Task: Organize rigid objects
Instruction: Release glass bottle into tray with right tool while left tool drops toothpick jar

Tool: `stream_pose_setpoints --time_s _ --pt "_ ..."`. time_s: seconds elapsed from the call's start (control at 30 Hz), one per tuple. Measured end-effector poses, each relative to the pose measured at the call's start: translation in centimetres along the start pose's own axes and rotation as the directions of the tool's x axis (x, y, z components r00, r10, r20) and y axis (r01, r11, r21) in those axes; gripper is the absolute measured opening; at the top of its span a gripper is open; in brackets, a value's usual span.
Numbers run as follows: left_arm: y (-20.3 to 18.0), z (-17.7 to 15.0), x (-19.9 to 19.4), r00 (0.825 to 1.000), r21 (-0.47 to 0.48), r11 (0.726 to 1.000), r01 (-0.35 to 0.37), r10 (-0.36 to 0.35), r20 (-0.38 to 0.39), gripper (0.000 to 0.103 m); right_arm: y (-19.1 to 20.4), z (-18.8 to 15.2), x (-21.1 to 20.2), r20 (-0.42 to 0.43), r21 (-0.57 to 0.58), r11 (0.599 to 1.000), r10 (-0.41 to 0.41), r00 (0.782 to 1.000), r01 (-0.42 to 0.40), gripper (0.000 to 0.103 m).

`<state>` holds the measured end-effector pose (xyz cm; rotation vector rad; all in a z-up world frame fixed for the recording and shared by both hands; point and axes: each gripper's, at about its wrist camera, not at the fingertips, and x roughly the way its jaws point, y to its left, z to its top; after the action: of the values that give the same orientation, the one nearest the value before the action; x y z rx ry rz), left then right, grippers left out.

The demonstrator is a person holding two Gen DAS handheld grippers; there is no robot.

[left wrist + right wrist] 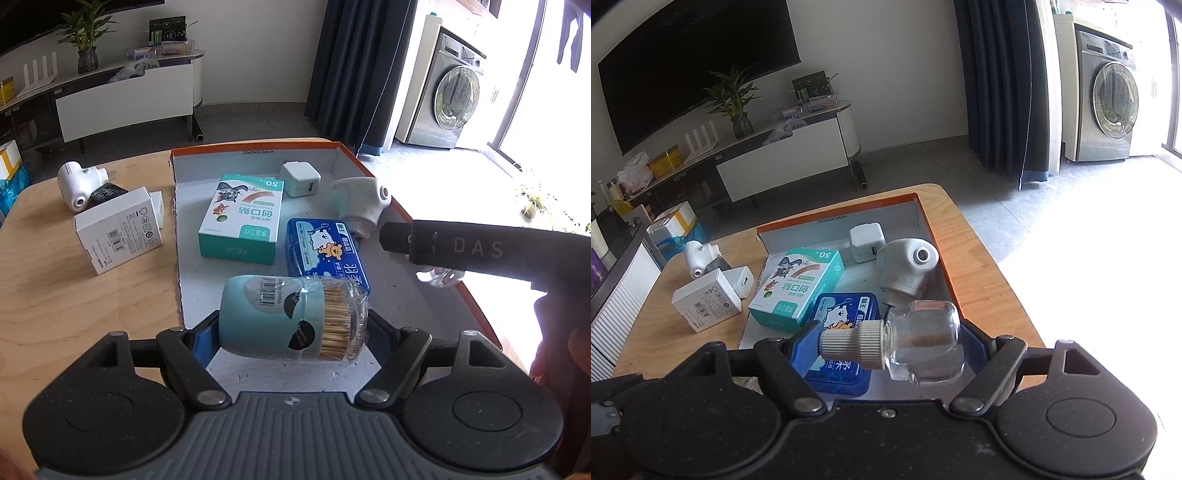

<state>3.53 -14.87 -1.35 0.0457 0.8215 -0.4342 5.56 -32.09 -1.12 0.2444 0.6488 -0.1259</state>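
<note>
Light wood tabletop (74, 295) with rounded corners carried an orange-rimmed cardboard box (255, 149), white inside. Left gripper (291, 328) had its jaws spread wide around a toothpick jar (291, 317) lying sideways, both pads against its ends, low over the box's near floor. Just ahead of those jaws sat a blue tin (325, 251), a green plaster box (242, 218), and further on a white charger cube (300, 179) and a white plug-in heater (364, 203). Left of the jaws, outside the box, were a white carton (118, 229) and another white heater (75, 182). Right gripper (892, 345) jaws, also wide, clamped a clear glass bottle (923, 343) by cap and base, above the tin. Room behind: grey floor, dark curtain (1001, 85), washing machine (1108, 107), TV (694, 62), low cabinet with a potted plant (737, 99).
</note>
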Motion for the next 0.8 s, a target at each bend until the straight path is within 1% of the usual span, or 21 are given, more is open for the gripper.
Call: stream_pose_setpoints --time_s 0.03,0.43,0.47,0.57,0.67,0.8 --pt "0.0 0.0 0.1 1.0 0.001 1.0 0.002 -0.002 -0.001 0.08 -0.1 0.1 -0.1 0.008 0.002 1.0 -0.005 1.0 0.005 0.092" --pt "-1.3 -0.3 0.7 0.999 0.026 0.999 0.043 -0.042 -0.03 0.08 -0.9 0.8 -1.9 0.074 0.035 0.999 -0.002 0.997 -0.001 0.092" --pt "-1.4 -0.3 0.7 0.998 0.028 0.998 0.049 -0.048 -0.032 0.079 -0.9 0.8 -2.0 0.077 0.033 0.999 -0.002 0.997 -0.001 0.092" --pt "-1.5 -0.1 0.2 0.998 0.027 0.998 0.055 -0.055 -0.008 0.087 -0.6 0.9 -2.3 0.084 0.025 1.0 0.003 0.996 -0.005 0.092" --pt "-1.3 0.1 -0.3 0.999 0.021 0.999 0.048 -0.048 0.009 0.087 -0.4 0.9 -2.5 0.086 0.023 1.0 0.007 0.996 -0.009 0.092" --pt "-0.5 0.4 -0.9 1.0 0.0 1.0 0.017 -0.017 0.019 0.087 0.0 0.9 -2.8 0.087 0.012 1.0 0.017 0.996 -0.018 0.092"
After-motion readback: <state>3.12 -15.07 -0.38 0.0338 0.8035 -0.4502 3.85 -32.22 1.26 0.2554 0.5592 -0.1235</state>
